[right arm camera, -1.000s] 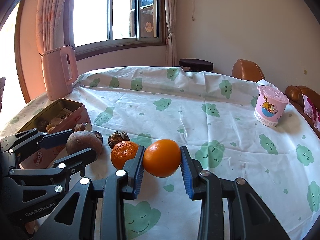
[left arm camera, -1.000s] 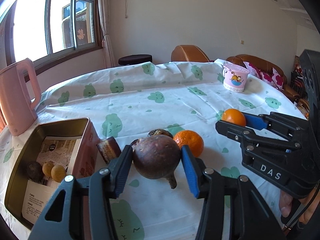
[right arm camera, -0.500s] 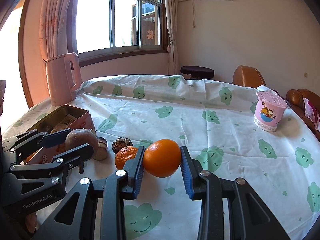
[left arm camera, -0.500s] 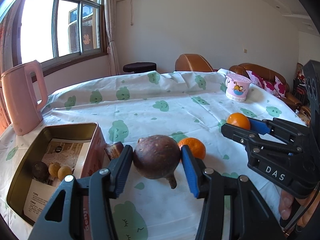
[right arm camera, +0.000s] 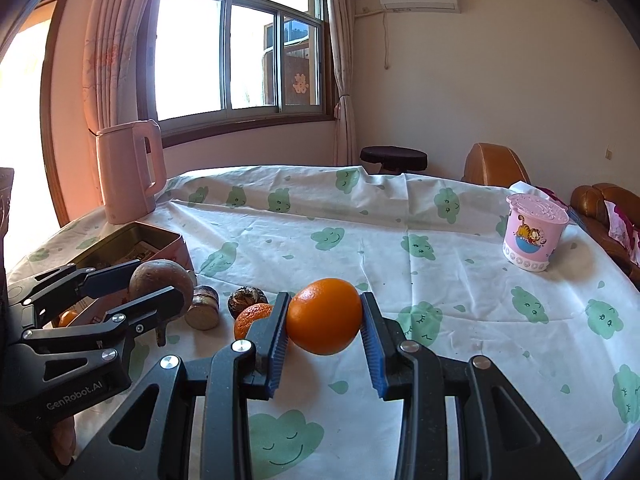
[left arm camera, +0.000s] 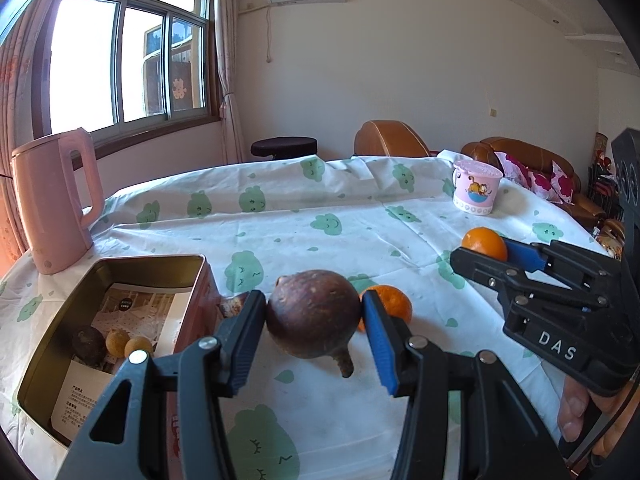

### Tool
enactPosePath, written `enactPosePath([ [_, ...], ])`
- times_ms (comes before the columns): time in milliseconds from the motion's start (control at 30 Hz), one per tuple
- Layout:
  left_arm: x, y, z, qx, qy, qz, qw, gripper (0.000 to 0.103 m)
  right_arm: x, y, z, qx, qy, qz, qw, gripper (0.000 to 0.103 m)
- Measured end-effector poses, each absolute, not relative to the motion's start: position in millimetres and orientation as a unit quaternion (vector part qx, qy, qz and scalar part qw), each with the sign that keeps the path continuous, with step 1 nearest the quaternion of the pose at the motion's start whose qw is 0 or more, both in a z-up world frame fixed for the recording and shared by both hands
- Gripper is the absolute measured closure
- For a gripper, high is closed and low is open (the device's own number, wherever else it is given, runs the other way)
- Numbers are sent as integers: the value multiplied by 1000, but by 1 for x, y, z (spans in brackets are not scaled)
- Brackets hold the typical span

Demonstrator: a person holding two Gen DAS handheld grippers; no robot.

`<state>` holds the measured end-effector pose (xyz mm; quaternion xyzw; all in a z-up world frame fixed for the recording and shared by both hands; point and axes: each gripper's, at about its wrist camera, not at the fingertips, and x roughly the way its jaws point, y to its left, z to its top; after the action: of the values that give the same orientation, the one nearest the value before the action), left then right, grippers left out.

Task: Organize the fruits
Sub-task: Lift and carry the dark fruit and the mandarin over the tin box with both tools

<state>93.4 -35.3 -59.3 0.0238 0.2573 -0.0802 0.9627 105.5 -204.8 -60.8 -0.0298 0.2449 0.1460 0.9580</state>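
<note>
1. Left gripper [left arm camera: 314, 320]: blue pads clamped on a round dark-brown fruit w/ short stem [left arm camera: 314, 314], held clear above the cloud-print white tablecloth [left arm camera: 280, 224].
2. Right gripper [right arm camera: 324, 322]: jaws narrow, pads pressed on a smooth round orange [right arm camera: 325, 315], also off the cloth.
3. Open gold-lined rectangular metal tin [left arm camera: 60, 344] sits just left of left gripper; inside: one dark round fruit [left arm camera: 89, 345] + two small yellow-brown fruits [left arm camera: 127, 343] on a printed leaflet.
4. Wrinkly small tangerine [left arm camera: 390, 302] lies on cloth just behind left gripper's right finger, btwn the two grippers.
5. Mottled brown round fruit [right arm camera: 246, 299] and cut brown stub [right arm camera: 205, 312] lie left of right gripper, near the tin.
6. Pink plastic kettle [left arm camera: 52, 200] far left; pink cartoon tub [left arm camera: 476, 192] far right, well apart.
</note>
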Motion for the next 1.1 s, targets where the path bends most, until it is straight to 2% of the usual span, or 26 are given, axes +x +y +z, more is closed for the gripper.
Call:
enactPosePath([
  [1100, 84, -25, -52, 8, 226, -71, 971, 52, 92, -208, -55, -26, 205, 145, 968, 67],
])
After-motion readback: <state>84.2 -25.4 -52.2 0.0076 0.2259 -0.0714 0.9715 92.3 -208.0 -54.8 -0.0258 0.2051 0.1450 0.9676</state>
